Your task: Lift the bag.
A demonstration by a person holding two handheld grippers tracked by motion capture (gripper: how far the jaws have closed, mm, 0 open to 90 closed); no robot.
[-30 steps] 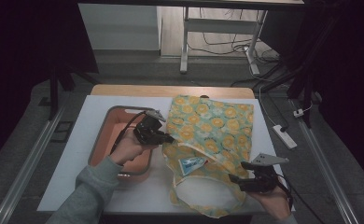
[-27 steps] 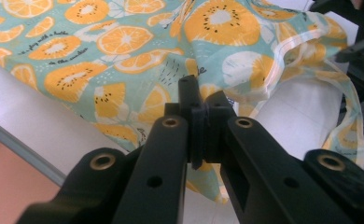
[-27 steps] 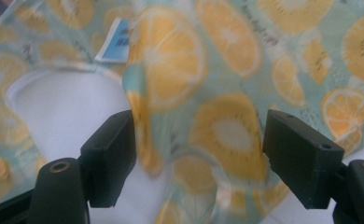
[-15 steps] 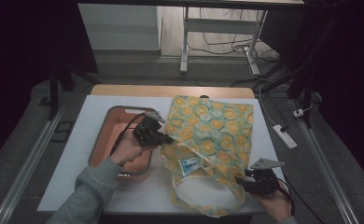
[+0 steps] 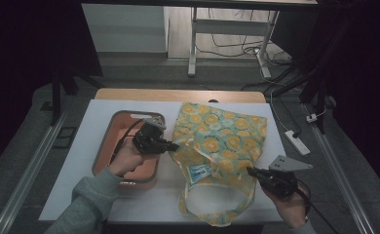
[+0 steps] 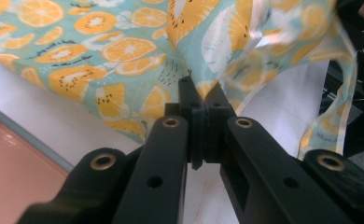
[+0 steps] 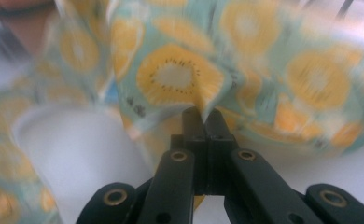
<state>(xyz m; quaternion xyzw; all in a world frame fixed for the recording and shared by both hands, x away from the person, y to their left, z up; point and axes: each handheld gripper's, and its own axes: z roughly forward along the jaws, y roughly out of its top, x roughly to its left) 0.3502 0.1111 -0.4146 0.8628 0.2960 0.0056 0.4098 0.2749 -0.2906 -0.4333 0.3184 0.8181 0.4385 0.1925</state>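
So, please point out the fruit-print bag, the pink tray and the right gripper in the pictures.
fruit-print bag (image 5: 224, 134), high view, middle of its flat upper side.
pink tray (image 5: 111, 130), high view, its left rim.
right gripper (image 5: 251, 171), high view, tips of the shut jaws on the bag's edge.

one fruit-print bag (image 5: 222, 141) with two handles, one of them (image 5: 212, 207) looping toward the table's near edge. one blue packet (image 5: 199, 172) at the bag's mouth. one orange tray (image 5: 111, 134). one white table (image 5: 81, 146). two grippers: left gripper (image 5: 171, 145), right gripper (image 5: 251, 171). one power strip (image 5: 297, 143) on the floor.
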